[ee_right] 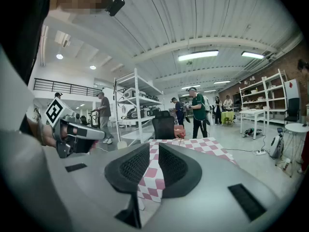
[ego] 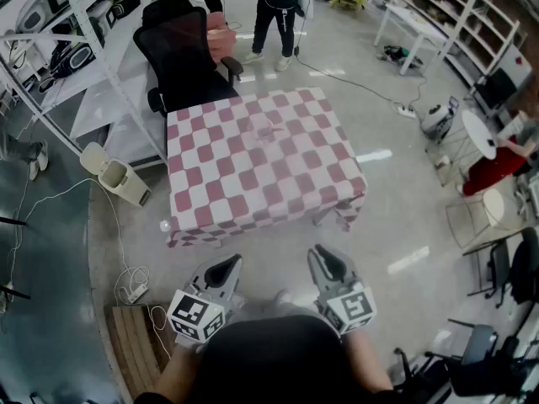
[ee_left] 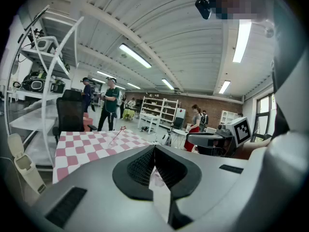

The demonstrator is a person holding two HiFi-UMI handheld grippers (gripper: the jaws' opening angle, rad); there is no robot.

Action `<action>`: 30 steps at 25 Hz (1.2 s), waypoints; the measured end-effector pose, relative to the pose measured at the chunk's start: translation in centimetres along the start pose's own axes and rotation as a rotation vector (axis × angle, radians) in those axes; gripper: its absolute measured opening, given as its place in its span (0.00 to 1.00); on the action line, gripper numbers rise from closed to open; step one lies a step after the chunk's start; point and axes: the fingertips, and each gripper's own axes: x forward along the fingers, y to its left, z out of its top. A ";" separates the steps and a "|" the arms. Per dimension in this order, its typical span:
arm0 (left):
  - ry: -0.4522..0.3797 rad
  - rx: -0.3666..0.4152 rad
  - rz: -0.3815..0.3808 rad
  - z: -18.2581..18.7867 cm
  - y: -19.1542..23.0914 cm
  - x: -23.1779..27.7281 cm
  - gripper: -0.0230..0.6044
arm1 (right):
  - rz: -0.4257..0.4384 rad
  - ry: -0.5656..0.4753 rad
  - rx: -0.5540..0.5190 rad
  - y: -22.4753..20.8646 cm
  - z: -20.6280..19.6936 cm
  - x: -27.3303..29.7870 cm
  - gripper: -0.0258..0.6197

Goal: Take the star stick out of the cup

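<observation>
The star stick stands tilted in the clear cup, which sits near the middle of the checked table, a little toward its far side. Nothing else on the cloth crowds it.

You have not begun the reach: both grippers hang low at the near edge, well apart from the cup, so the step in hand looks like the approach. I judge the next move calls for bringing one gripper forward over the table, opening it wider, and closing on the stick above the cup's rim. The other may need to steady the light cup.

Your left gripper has its jaws together at the tips, with nothing between them. Your right gripper shows a narrow gap and is empty, touching nothing.
</observation>
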 end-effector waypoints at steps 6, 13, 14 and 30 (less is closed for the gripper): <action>0.016 0.005 0.007 -0.3 -1.1 1.9 0.10 | 0.009 -0.016 0.026 -2.0 -0.3 -0.6 0.15; 0.030 0.025 0.032 -0.2 -3.1 4.1 0.10 | 0.039 -0.049 0.058 -5.2 -0.5 -2.0 0.15; 0.039 0.036 0.030 -0.3 -3.4 4.4 0.10 | 0.045 -0.054 0.057 -5.6 -0.6 -2.2 0.15; 0.063 0.025 0.008 0.0 0.1 9.8 0.10 | -0.003 -0.045 0.082 -10.3 -0.9 1.6 0.15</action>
